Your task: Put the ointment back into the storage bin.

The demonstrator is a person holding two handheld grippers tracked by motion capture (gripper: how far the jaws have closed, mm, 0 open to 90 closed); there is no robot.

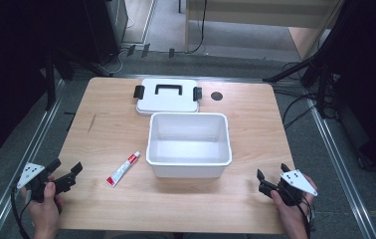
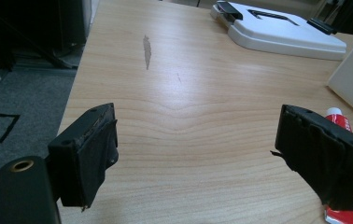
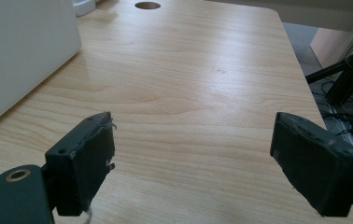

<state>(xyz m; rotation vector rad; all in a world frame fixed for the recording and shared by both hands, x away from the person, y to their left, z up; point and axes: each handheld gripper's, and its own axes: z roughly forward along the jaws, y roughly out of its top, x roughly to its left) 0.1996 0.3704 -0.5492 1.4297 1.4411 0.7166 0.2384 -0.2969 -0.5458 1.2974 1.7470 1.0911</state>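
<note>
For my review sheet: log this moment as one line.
left gripper: open, empty | right gripper: open, empty | tube: on table, left of bin | lid: off, behind bin

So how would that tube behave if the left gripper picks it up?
The tube looks small and slim, so probably light. It lies flat on the table and seems soft-bodied, so it may dent under the jaws. Its round cap end could let it roll a little if nudged sideways.

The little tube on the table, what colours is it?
White tube with red ends; the high view shows it best.
</note>
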